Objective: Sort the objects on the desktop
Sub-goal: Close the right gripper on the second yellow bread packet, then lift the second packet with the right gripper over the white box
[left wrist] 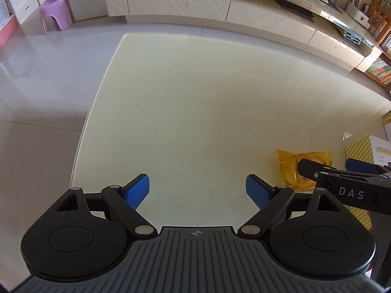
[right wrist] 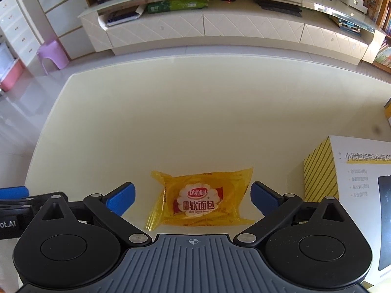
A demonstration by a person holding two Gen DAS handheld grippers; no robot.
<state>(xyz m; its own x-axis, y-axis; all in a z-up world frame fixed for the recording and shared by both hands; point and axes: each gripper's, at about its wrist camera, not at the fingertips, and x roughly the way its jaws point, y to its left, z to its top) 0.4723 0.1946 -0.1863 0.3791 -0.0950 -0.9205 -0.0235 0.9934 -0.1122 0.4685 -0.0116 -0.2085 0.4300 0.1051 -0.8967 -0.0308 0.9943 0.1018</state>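
The right hand-held gripper (right wrist: 192, 199) is wide open w/ nothing in it, and the yellow bread bag (right wrist: 199, 201) lies flat on the desk (right wrist: 195, 112) right between its blue fingers (right wrist: 121, 199). The left hand-held gripper (left wrist: 197, 191) is wide open too, over bare desk. A white and yellow box (right wrist: 352, 171) sits just right of the bag.

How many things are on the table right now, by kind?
Bread packet: 1
Box: 1
Total: 2, as far as both views show; a yellow edge at the far right is cut off and not counted.
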